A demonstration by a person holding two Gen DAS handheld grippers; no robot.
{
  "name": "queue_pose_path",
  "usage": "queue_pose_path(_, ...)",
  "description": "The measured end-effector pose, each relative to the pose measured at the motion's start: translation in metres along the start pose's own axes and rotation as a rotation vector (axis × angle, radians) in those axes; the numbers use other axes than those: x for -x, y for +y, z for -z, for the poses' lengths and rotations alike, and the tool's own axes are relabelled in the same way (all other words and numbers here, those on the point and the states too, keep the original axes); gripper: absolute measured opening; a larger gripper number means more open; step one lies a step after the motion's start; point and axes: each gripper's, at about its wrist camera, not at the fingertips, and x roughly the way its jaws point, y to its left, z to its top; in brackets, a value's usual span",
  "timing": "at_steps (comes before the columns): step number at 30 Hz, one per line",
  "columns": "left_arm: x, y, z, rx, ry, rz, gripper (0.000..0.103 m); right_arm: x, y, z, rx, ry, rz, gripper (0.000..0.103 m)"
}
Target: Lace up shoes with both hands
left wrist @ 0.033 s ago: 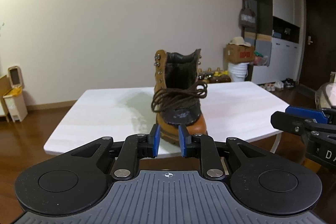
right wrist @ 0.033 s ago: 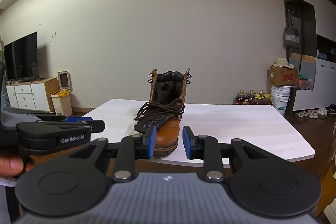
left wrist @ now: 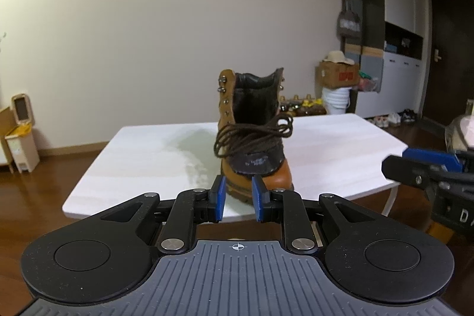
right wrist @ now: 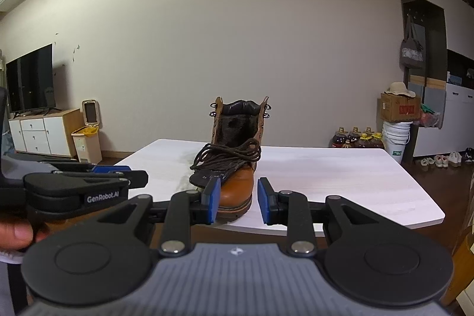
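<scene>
A tan leather lace-up boot (left wrist: 251, 138) stands upright near the near edge of the white bench (left wrist: 148, 156), toe pointing toward the cameras, its dark tongue flopped forward. The brown shoelace (left wrist: 251, 132) lies in a loose tangle across the tongue and the open throat; the upper metal hooks on both sides carry no lace.

The left hand-held gripper (left wrist: 238, 199) hovers off the near edge of the bench, its blue pads parted with a clear gap and nothing between them. The right hand-held gripper (right wrist: 236, 199) hangs likewise just short of the near edge, fingers spread apart and holding nothing. Each appears at the side of the other's view, level with it and apart from the boot.

To the left and right of the boot the bench top lies open out to its rounded corners, and more bare surface stretches behind it to the far edge. The bench top is pale with a faint wood grain and a duller smear left of the boot.

Beyond it are a plain cream wall, dark wood floor, a small lidded bin (right wrist: 86, 142) and a television (right wrist: 29, 82) at far left, and a cardboard box (right wrist: 400, 107) over white buckets, bottles (right wrist: 355, 136) on the floor and tall cabinets at far right.
</scene>
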Motion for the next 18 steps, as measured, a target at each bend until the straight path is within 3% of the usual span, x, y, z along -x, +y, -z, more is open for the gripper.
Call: queue_pose_path(18, 0.001, -0.013, 0.001, -0.065, 0.032, -0.017, 0.021, -0.01, -0.005, 0.009, -0.006, 0.037, 0.008, 0.031)
